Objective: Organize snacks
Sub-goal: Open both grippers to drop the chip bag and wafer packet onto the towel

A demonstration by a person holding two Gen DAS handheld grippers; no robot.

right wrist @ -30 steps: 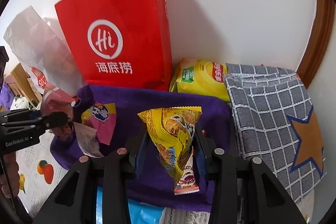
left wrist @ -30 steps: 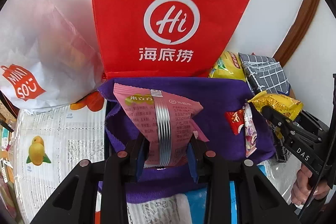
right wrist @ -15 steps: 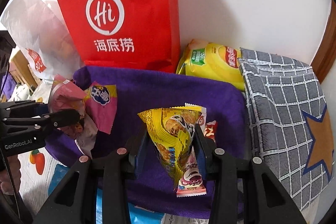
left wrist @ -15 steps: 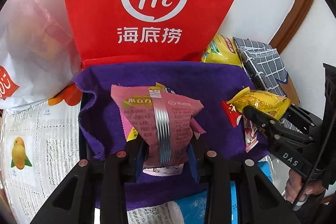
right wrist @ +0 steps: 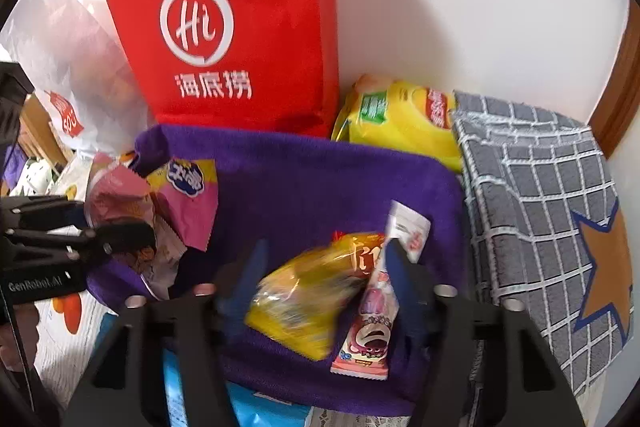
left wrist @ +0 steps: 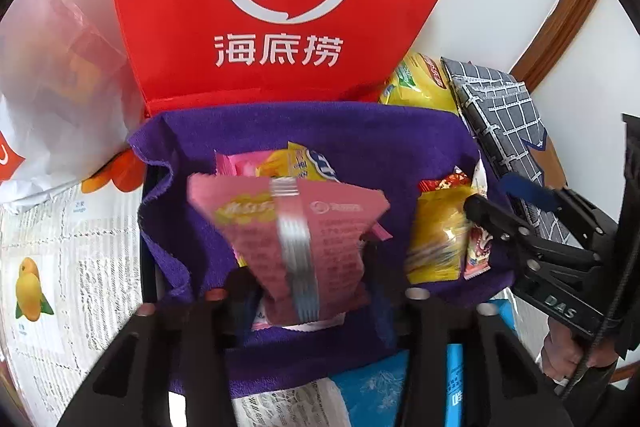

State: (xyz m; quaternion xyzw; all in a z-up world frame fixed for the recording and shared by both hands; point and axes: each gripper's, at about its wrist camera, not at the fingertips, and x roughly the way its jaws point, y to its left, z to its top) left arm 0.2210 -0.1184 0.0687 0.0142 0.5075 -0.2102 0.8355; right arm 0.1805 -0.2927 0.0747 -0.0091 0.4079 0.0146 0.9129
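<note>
I am looking at a red paper bag (right wrist: 240,27) with a white "Hi" logo standing upright against the white wall (right wrist: 460,7), its base touching the back edge of a purple cloth (right wrist: 320,179). A translucent white plastic bag (left wrist: 52,87) is slumping just beside it on the left. A grey checked cloth (right wrist: 532,207) with an orange star is lying to the right. Underneath, I am seeing a tablecloth (left wrist: 52,267) printed with fruit, and brown wooden trim (left wrist: 560,15) is running up the wall.
</note>
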